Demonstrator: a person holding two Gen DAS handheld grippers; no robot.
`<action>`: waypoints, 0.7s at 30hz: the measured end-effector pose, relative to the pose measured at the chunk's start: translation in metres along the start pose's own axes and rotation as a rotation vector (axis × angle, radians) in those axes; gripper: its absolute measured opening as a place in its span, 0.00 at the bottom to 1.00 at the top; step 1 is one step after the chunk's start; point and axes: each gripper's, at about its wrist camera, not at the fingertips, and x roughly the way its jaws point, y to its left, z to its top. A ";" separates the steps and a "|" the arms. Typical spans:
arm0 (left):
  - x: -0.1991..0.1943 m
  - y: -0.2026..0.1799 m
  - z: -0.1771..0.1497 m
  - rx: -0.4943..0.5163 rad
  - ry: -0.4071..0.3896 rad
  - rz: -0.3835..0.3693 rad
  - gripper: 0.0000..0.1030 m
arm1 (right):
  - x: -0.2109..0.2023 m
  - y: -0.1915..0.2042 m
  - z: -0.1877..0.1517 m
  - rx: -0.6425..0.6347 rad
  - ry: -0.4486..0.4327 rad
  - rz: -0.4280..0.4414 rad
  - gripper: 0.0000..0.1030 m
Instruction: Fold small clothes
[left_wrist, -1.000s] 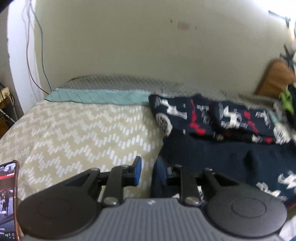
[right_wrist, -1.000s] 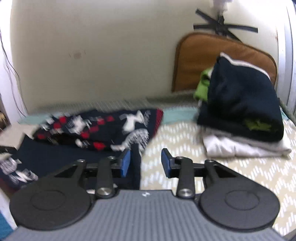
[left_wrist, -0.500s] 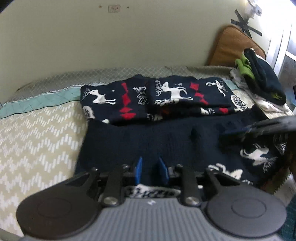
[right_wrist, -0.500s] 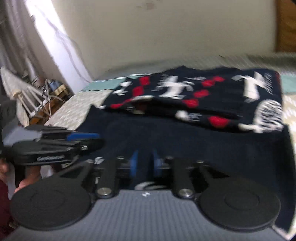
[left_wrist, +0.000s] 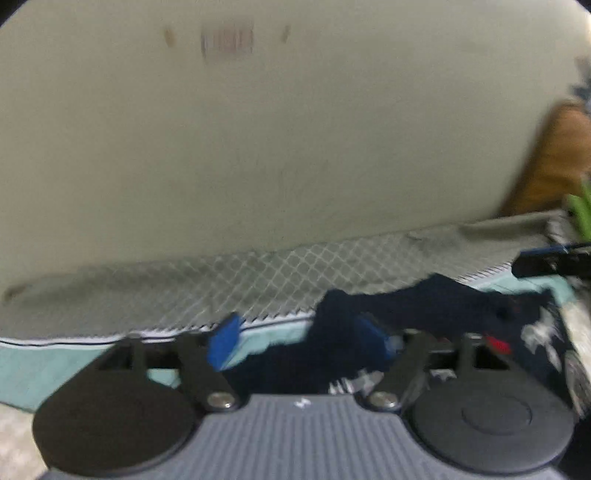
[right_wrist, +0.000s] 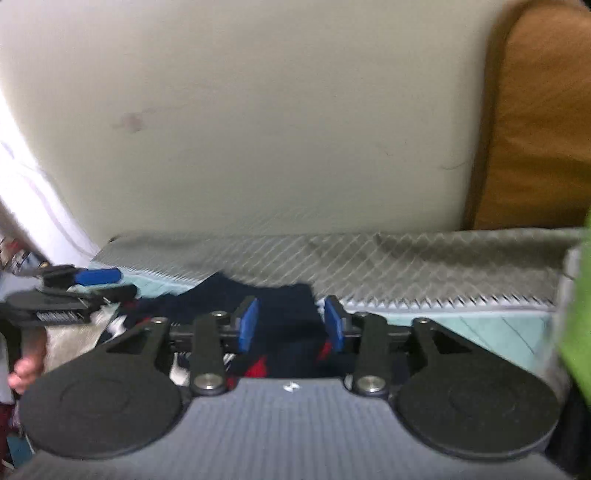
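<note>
Bed (left_wrist: 110, 295) against a plain wall: quilted grey cover at the far edge, teal band nearer. Both views are motion-blurred.

Navy patterned sweater (right_wrist: 280, 306) is lying near the far edge of the bed, bunched, with a dark fold uppermost and red and white pattern showing underneath. From how it lies, a fold toward the wall is judged done.

Left hand-held gripper (left_wrist: 299, 341): jaws have just been opening and are seen wide apart. Sweater cloth lies between them and close against the right pad; no pinch is seen, so it is read as released.

Right hand-held gripper (right_wrist: 291, 321): jaws have just been opening and are seen partly apart, with dark cloth in the gap. Pads are not seen pressing on it, though blur leaves the contact uncertain.

Stack of folded clothes is barely caught: a green edge (right_wrist: 576, 314) at the right border. Brown cushion (right_wrist: 535, 122) is leaning on the wall.

Left to do, as judged: the fold squared or halved again, then the sweater moved onto the stack. Neatness of the fold cannot be told.
</note>
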 end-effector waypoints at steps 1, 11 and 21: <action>0.017 0.004 0.003 -0.019 0.027 -0.019 0.80 | 0.011 -0.004 0.004 0.009 0.021 0.004 0.49; 0.055 -0.005 -0.002 -0.005 0.066 -0.159 0.11 | 0.071 -0.006 0.008 -0.032 0.175 0.158 0.14; -0.077 -0.001 -0.032 -0.041 -0.163 -0.249 0.10 | -0.051 0.056 -0.023 -0.156 -0.020 0.200 0.13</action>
